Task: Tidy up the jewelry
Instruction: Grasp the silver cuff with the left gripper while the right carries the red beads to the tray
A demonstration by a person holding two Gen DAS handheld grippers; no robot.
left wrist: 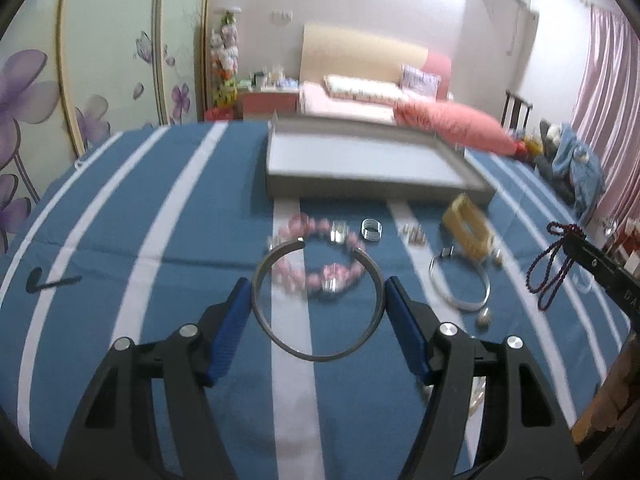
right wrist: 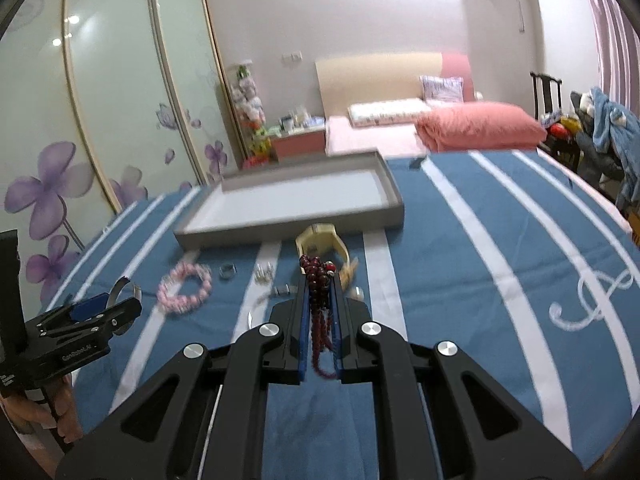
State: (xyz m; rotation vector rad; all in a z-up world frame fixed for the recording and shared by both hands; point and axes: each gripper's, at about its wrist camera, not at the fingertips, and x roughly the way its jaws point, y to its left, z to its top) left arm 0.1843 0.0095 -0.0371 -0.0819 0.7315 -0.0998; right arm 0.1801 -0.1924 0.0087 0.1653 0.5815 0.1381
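Observation:
My left gripper [left wrist: 318, 286] is shut on a dark open metal bangle [left wrist: 316, 300] and holds it above the blue striped cloth; it also shows in the right wrist view [right wrist: 120, 292]. My right gripper [right wrist: 320, 276] is shut on a dark red bead necklace [right wrist: 320, 280], whose strands hang between the pads; the necklace also shows in the left wrist view [left wrist: 552, 264]. A grey empty tray [left wrist: 280, 160] [right wrist: 192, 236] lies at the far side of the table. A pink bead bracelet [left wrist: 320, 252] [right wrist: 186, 286] lies below the bangle.
On the cloth lie a silver ring [left wrist: 371, 230], small studs [left wrist: 414, 235], a yellow cuff bracelet [left wrist: 468, 222] [right wrist: 324, 240], a silver bangle [left wrist: 460, 280] and a small charm [left wrist: 484, 317]. A bed with a pink pillow [right wrist: 480, 126] stands behind the table.

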